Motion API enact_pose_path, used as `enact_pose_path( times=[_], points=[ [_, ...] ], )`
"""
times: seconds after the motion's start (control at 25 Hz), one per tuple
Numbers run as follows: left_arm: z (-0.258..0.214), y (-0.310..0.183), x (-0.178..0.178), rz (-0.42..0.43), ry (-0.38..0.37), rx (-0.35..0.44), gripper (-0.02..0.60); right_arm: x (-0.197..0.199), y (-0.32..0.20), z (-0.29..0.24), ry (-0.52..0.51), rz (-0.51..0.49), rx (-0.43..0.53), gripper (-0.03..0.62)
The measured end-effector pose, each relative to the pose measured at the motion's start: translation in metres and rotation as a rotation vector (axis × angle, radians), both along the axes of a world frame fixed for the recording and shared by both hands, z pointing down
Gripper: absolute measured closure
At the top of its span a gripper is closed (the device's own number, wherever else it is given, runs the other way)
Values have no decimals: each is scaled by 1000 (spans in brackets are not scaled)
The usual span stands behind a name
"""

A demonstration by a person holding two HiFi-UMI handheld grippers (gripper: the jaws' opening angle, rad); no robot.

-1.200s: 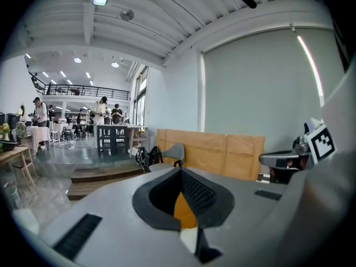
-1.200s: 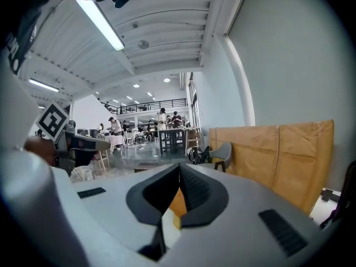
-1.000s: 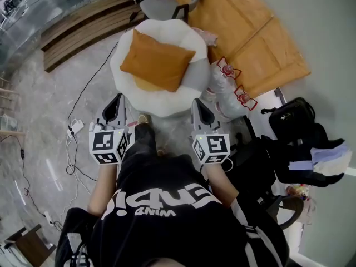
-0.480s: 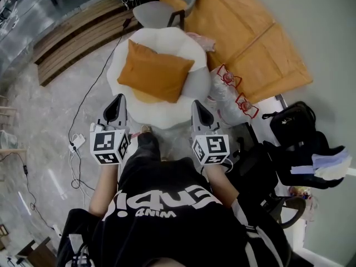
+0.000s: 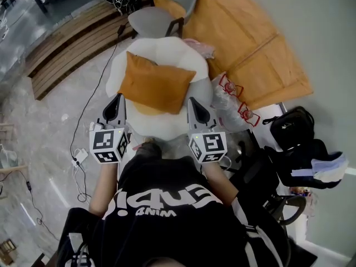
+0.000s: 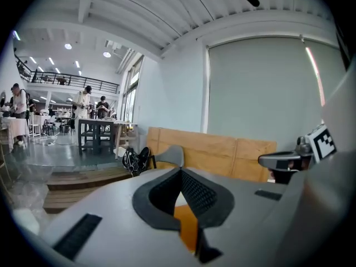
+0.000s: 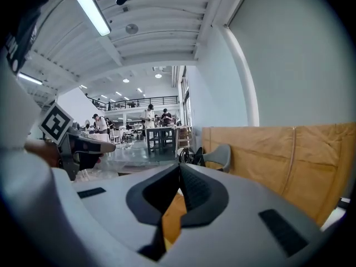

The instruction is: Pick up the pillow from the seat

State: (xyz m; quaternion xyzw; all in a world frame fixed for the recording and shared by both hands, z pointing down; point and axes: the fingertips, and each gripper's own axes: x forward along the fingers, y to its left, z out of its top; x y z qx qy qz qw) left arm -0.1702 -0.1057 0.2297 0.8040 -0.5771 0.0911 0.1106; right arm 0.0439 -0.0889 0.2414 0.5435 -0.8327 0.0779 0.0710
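An orange pillow (image 5: pixel 156 83) lies on a round white cushioned seat (image 5: pixel 167 49) in the head view. My left gripper (image 5: pixel 118 98) is shut and empty, its tip over the seat's near left rim, just short of the pillow's lower left corner. My right gripper (image 5: pixel 194 100) is shut and empty too, hovering at the pillow's lower right edge. In the left gripper view a slice of the orange pillow (image 6: pixel 188 227) shows below the closed jaws. The right gripper view likewise has the pillow (image 7: pixel 173 216) under its closed jaws.
A grey chair (image 5: pixel 161 15) stands behind the seat. Flat cardboard (image 5: pixel 250 43) leans at the right, with plastic bags (image 5: pixel 233 102) beside the seat. Cables (image 5: pixel 83 127) trail on the floor at left. A black bag (image 5: pixel 295 129) and wooden steps (image 5: pixel 72 49) lie around.
The person has stepped towards the seat, so both grippers have come forward from short of its near rim to the pillow's lower corners. Both stay shut.
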Motion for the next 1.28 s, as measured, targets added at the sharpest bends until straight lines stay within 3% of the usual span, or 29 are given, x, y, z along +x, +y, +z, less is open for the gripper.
enact_pose_path(
  times=[0.2, 0.4, 0.72, 1.28],
  points=[
    [-8, -38, -13, 31, 1, 24, 574, -9, -26, -10, 19, 47, 19, 571],
    [-30, -62, -27, -39, -13, 135, 574, 9, -48, -16, 33, 117, 37, 571],
    [-48, -81, -26, -69, 25, 190, 574, 18, -78, -25, 23, 127, 70, 571],
    [-32, -119, 4, -36, 33, 119, 574, 20, -130, -24, -14, 52, 83, 571]
  ],
)
